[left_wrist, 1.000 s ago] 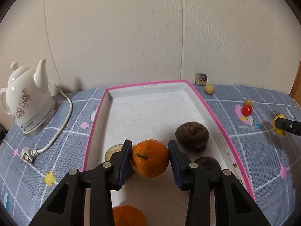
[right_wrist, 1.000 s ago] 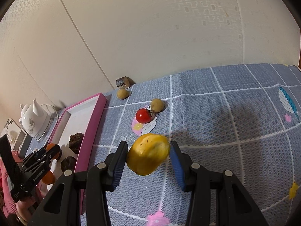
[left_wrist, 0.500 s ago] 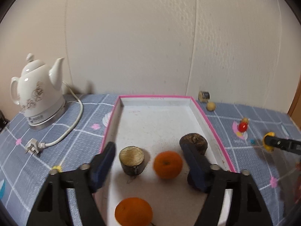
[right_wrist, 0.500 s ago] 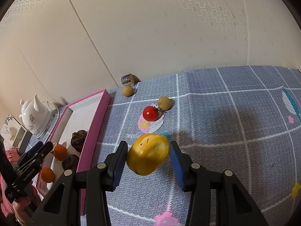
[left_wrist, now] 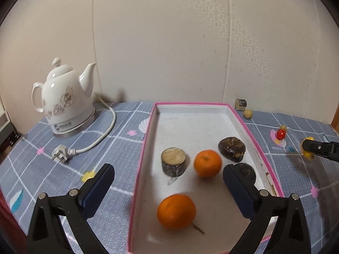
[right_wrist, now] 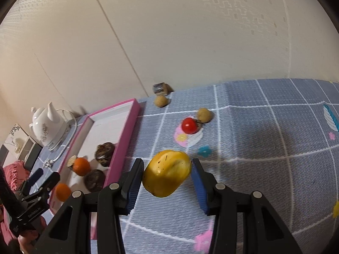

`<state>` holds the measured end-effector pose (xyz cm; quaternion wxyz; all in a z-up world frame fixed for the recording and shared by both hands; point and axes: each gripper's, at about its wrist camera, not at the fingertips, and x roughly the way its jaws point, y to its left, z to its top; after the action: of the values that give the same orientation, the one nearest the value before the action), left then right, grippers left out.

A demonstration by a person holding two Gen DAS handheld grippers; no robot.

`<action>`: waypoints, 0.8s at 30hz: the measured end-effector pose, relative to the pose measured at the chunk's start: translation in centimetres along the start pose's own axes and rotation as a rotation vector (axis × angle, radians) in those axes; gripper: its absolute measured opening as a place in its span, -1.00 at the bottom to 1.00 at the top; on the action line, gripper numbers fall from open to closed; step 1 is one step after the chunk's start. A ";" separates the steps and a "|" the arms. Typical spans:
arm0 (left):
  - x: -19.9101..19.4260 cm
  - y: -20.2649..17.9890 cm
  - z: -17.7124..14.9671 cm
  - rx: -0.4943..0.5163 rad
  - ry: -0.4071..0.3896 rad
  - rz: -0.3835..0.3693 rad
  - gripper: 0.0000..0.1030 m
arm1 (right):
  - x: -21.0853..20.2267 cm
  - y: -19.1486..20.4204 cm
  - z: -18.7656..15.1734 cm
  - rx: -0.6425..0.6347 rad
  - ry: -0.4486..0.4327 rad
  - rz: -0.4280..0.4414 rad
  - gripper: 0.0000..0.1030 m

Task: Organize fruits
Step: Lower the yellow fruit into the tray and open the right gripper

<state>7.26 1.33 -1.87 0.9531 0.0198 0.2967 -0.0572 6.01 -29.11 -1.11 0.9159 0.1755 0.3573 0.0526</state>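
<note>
Showing unreadable kettle (left_wrist: 63,103) base label

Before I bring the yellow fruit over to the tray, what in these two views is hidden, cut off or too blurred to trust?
- Left wrist view: pink-rimmed white tray, near end cut off by the frame edge.
- Left wrist view: lower dark brown round fruit, half hidden behind a pad of the left tongs, whose jaws are opening.
- Right wrist view: underside of the yellow fruit in the right tongs.
</note>
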 end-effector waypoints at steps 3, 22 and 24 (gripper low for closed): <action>-0.3 1.0 -0.4 -0.042 0.017 0.009 1.00 | -0.2 1.2 -0.2 -0.020 -0.005 0.022 -0.10; -2.3 3.8 -1.3 -0.084 0.018 0.230 1.00 | 0.1 10.5 -4.4 -0.251 0.027 0.166 -0.10; -2.4 4.4 -1.3 -0.109 0.017 0.254 1.00 | 0.3 11.4 -4.9 -0.276 0.036 0.175 -0.10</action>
<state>5.09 6.06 -1.55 0.9497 0.0059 0.3027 0.0804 3.33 -16.98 -0.55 0.9166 0.0775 0.3465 0.1838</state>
